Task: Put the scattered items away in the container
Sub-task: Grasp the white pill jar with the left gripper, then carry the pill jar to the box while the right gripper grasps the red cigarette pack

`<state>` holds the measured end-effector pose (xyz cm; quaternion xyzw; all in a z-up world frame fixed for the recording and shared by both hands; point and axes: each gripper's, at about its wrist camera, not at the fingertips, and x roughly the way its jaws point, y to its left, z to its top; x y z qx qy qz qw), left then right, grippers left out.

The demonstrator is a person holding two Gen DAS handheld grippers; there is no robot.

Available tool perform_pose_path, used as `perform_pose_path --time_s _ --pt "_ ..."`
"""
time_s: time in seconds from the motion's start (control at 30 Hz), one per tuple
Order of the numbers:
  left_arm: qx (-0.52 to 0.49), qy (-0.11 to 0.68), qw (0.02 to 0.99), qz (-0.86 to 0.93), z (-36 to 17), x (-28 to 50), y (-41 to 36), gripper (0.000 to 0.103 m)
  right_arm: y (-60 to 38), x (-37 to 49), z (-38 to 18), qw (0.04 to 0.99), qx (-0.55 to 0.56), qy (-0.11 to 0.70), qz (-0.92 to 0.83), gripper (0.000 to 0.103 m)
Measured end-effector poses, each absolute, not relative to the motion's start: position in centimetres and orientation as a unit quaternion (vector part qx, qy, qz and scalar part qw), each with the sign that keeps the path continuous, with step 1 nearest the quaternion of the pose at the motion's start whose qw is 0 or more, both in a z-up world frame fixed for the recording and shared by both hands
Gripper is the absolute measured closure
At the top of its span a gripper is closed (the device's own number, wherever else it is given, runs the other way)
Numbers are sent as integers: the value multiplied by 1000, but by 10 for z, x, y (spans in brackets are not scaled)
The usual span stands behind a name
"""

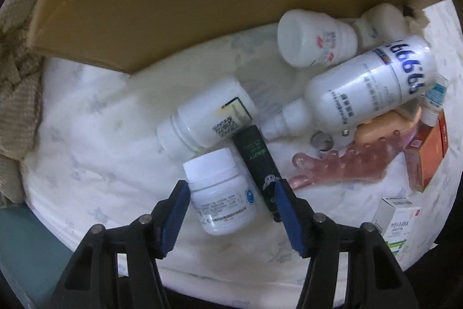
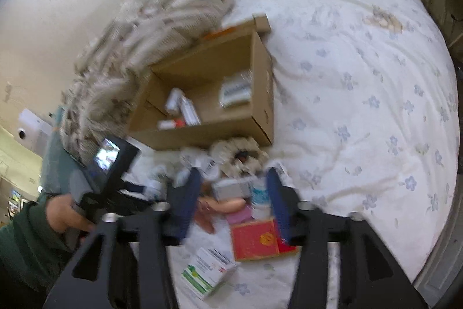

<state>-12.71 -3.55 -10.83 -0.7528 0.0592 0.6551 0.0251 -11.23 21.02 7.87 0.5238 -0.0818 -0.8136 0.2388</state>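
Observation:
In the left wrist view my left gripper [image 1: 230,184] is open and straddles a small upright white pill bottle [image 1: 222,193] on the bed. Its right pad overlaps the lower end of a black tube [image 1: 254,161]. Just beyond lie a white bottle [image 1: 202,118], a large white bottle with blue digits [image 1: 367,94] and a round white jar [image 1: 312,39]. The cardboard box [image 1: 202,5] fills the top. In the blurred right wrist view my right gripper [image 2: 233,175] hangs open above the pile, over a red box [image 2: 254,239]. The open cardboard box [image 2: 262,83] holds several packets.
A pink translucent massager [image 1: 341,164], an orange box [image 1: 428,155] and a white box [image 1: 396,219] lie to the right. A green-and-white box [image 2: 207,272] lies near me. A hand [image 2: 62,215] in a green sleeve is at the left. A knitted blanket [image 2: 162,28] flanks the box on the flowered sheet [image 2: 361,106].

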Motion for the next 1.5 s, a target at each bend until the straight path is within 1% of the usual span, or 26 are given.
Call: perform_pose_path --time_s 0.03,0.07,0.1,0.2,0.33,0.37,0.43,0.67,0.73,0.8,0.97,1.17,1.3,1.4,1.5 --pt "-751 59 26 657 -108 -127 -35 42 207 -113 71 230 537 -65 -809 25" --pt "-750 57 29 659 -108 -126 -34 46 202 -114 63 225 552 -45 -801 21" --pt "-748 55 32 660 -107 -125 -33 59 196 -113 51 225 572 -23 -788 20" --pt "-739 52 33 671 -101 -121 -34 61 181 -107 15 224 630 12 -743 20" --pt "-720 43 47 691 -84 -111 -32 61 163 -94 -19 214 663 83 -712 20" --pt "-715 39 53 696 -78 -108 -32 61 159 -92 -25 216 667 96 -707 20" --pt "-705 36 67 706 -65 -99 -32 61 153 -88 -29 213 662 123 -709 14" --pt "-661 19 85 746 -21 -69 -42 61 147 -84 -44 200 651 190 -708 9" --pt "-650 11 86 755 -13 -73 -45 61 149 -84 -48 201 655 190 -703 12" --pt "-637 6 86 766 6 -81 -49 61 152 -83 -48 205 655 190 -702 13" --pt "-598 -21 68 798 31 -102 -70 62 168 -78 -1 221 615 149 -742 13" --pt "-562 -41 38 825 52 -135 -77 62 196 -71 63 236 550 76 -797 13" --pt "-545 -38 7 838 62 -168 -74 62 199 -78 80 236 538 38 -808 13" --pt "-542 -54 -20 838 61 -195 -72 62 196 -82 76 239 534 24 -811 13" --pt "-539 -24 -35 841 52 -224 -59 62 195 -85 73 242 532 17 -811 13"
